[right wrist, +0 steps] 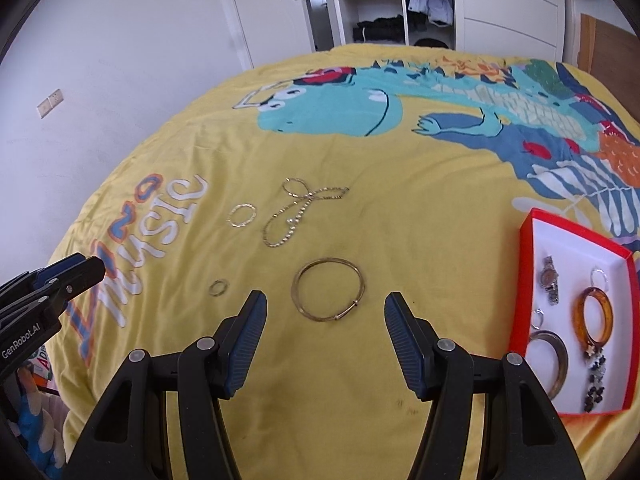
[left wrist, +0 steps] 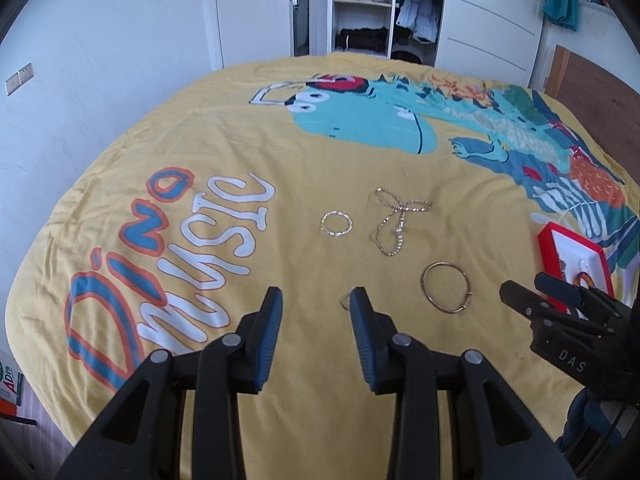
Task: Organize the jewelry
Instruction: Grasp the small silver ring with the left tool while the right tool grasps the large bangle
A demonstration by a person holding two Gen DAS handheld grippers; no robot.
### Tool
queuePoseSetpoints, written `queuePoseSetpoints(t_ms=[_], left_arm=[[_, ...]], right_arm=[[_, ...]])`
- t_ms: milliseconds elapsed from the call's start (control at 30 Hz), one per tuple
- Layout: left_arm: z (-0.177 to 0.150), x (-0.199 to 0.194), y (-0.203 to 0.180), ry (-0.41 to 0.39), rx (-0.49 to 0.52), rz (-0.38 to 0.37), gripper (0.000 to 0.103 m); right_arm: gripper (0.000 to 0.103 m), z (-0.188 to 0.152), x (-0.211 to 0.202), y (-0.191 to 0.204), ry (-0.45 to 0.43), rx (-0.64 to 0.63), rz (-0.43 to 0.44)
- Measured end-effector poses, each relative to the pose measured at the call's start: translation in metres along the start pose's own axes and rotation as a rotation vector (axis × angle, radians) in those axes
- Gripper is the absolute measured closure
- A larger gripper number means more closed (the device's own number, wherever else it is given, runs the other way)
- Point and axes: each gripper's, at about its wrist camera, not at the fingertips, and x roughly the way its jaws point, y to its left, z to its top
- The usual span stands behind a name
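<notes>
From the left wrist, the left gripper (left wrist: 316, 300) hangs over the yellow bed cover with a dinosaur print (left wrist: 280, 152), its blue-padded jaws spread apart and holding nothing. The small thin metal ring (left wrist: 345, 301) lies on the cover just beside the tip of the right-hand finger, partly hidden by it. The thin gold bangle (left wrist: 447, 287) lies to the right of the claw, the twisted gold ring (left wrist: 336, 224) and the looped gold chain (left wrist: 396, 222) further ahead. The right gripper (left wrist: 532, 290) enters at the right edge, in front of the red box with white lining (left wrist: 549, 250).

From the right wrist, the right gripper (right wrist: 324, 304) is also spread wide and empty. The gold bangle (right wrist: 328, 290) lies on the cover just ahead, between the two finger tips. The small ring (right wrist: 218, 288) is to the left, the chain (right wrist: 296, 212) and twisted ring (right wrist: 242, 215) beyond. The red box (right wrist: 532, 280) sits to the right, containing a wristwatch (right wrist: 549, 280), an amber bangle (right wrist: 595, 316) and other pieces. The left gripper (right wrist: 86, 266) shows at the left edge.
</notes>
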Motion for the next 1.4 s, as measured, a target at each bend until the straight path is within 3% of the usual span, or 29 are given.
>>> queuePoseSetpoints(t_ms=[267, 500, 633, 900, 1100, 1333, 1400], left_arm=[[-0.001, 0.046, 0.018, 0.053, -0.043, 0.001, 0.070], [-0.020, 0.070, 0.044, 0.087, -0.084, -0.059, 0.070], [-0.022, 0.078, 0.032, 0.101, -0.068, -0.138, 0.070], [-0.016, 0.099, 0.002, 0.120, -0.021, -0.206, 0.070], [-0.018, 0.120, -0.003, 0.156, -0.026, -0.198, 0.070], [-0.024, 0.135, -0.010, 0.161, -0.015, -0.169, 0.071], [-0.024, 0.135, -0.009, 0.155, -0.021, -0.167, 0.076]], right_arm=[[0.042, 0.004, 0.050, -0.011, 0.057, 0.002, -0.001], [0.042, 0.001, 0.076, -0.015, 0.084, 0.003, 0.016], [0.043, -0.001, 0.086, -0.017, 0.092, 0.002, 0.016], [0.043, -0.004, 0.096, -0.027, 0.103, 0.017, 0.025], [0.063, -0.003, 0.108, -0.029, 0.115, -0.001, 0.026], [0.065, -0.001, 0.119, -0.027, 0.117, -0.011, 0.022], [0.068, -0.001, 0.120, -0.026, 0.120, -0.016, 0.022]])
